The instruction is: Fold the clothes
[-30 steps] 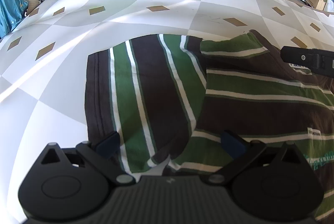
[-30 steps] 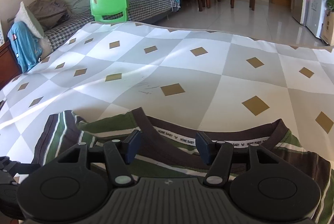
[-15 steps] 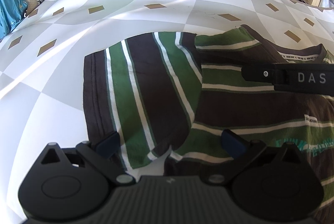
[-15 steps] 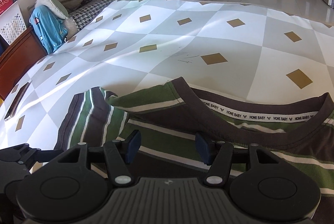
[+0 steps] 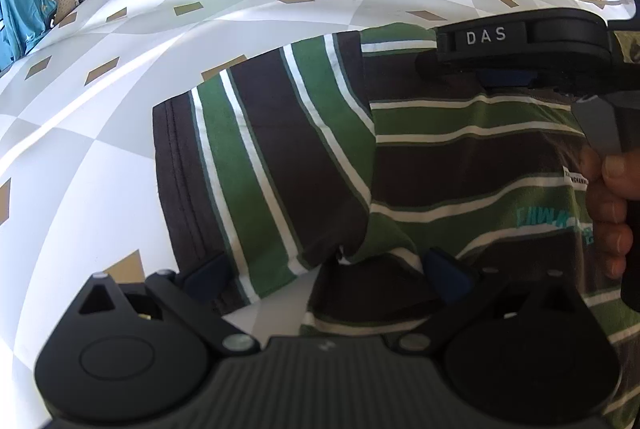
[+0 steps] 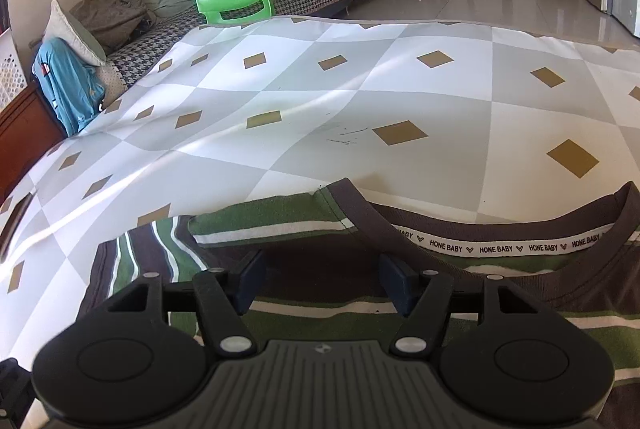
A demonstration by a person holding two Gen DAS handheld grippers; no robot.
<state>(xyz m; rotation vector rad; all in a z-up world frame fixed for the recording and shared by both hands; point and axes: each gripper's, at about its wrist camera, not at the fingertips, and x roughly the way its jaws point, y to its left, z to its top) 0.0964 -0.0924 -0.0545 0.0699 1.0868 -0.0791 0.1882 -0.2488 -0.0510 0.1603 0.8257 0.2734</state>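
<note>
The left gripper (image 5: 326,275) hangs with fingers spread wide over the sleeve (image 5: 260,173) hem. The right gripper (image 6: 322,283), likewise released, hovers by the collar (image 6: 492,235). The striped shirt (image 5: 460,157) lies flat on the checked sheet (image 6: 360,89).

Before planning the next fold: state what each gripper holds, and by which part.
Nothing is held. The left gripper is open over the striped T-shirt sleeve, the right gripper open near its shoulder.
</note>
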